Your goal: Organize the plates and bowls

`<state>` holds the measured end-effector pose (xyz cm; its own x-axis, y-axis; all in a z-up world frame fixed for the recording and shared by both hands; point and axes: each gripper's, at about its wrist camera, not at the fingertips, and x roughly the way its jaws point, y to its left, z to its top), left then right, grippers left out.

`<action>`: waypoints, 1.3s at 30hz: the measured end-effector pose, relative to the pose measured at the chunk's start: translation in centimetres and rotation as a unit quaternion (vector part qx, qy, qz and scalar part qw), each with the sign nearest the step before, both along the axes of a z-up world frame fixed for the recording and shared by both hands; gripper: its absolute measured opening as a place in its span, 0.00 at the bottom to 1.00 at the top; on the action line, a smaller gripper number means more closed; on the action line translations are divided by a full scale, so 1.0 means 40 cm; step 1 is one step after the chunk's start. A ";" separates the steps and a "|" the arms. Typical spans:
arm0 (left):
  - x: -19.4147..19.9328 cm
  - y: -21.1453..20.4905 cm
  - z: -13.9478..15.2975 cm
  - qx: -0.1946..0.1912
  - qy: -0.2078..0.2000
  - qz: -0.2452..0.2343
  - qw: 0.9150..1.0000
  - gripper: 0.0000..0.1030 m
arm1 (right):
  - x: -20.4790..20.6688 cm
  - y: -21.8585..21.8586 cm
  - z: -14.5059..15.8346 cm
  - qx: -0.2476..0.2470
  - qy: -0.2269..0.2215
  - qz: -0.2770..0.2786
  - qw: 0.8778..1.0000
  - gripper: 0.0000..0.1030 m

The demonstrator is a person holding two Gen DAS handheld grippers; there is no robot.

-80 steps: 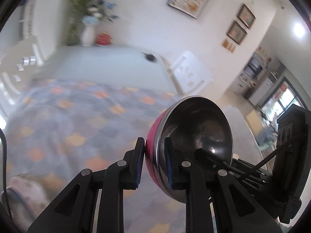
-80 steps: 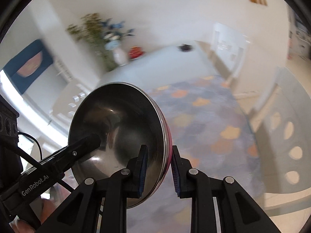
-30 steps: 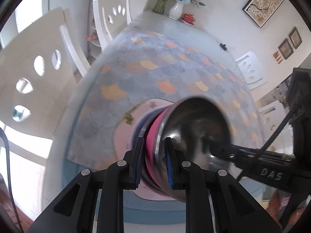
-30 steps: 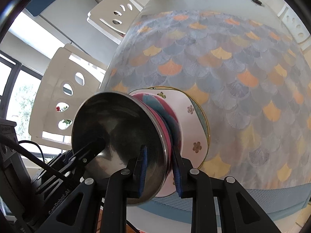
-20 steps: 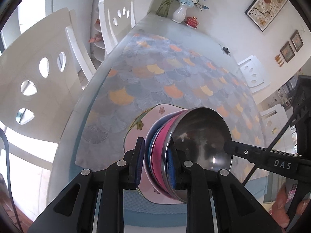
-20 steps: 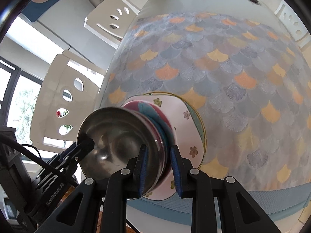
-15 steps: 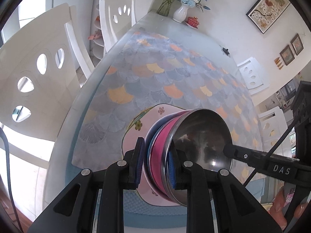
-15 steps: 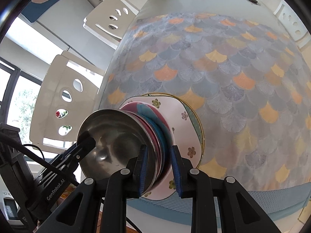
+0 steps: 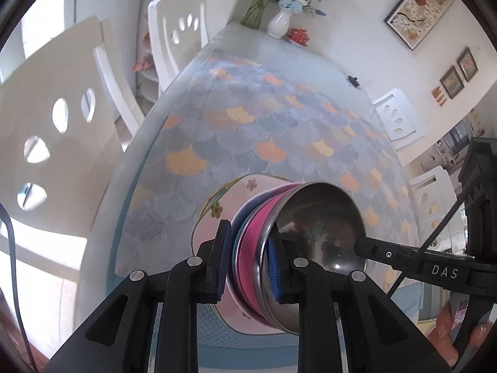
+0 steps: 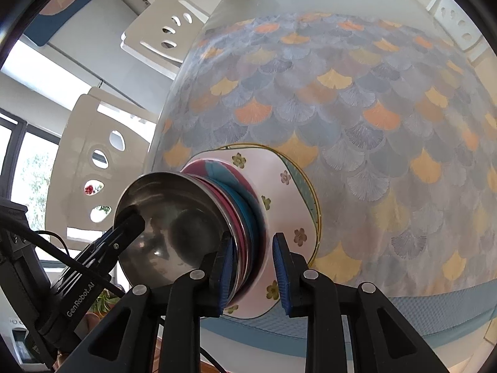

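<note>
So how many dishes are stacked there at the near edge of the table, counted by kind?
Bowls: 2 that I can tell apart, the steel-lined pink bowl nested in a blue bowl
Plates: 1, the flowered plate underneath
Total: 3

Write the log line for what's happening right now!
steel bowl nested in blue bowl on flowered plate | left gripper: shut on rim | right gripper: shut on rim

right gripper point(image 10: 252, 272) astride steel bowl point(image 10: 174, 230) rim | bowl in stacked bowls on floral plate point(image 10: 289, 192) | patterned tablecloth point(image 10: 357, 108)
</note>
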<state>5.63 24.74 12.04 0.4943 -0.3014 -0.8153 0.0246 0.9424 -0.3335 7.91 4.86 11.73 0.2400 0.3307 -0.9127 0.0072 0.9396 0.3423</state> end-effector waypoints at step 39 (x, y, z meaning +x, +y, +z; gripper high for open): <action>-0.057 -0.360 0.258 0.137 -0.160 -0.090 0.973 0.87 | -0.155 -0.247 0.182 -0.151 -0.129 -0.168 0.966 0.63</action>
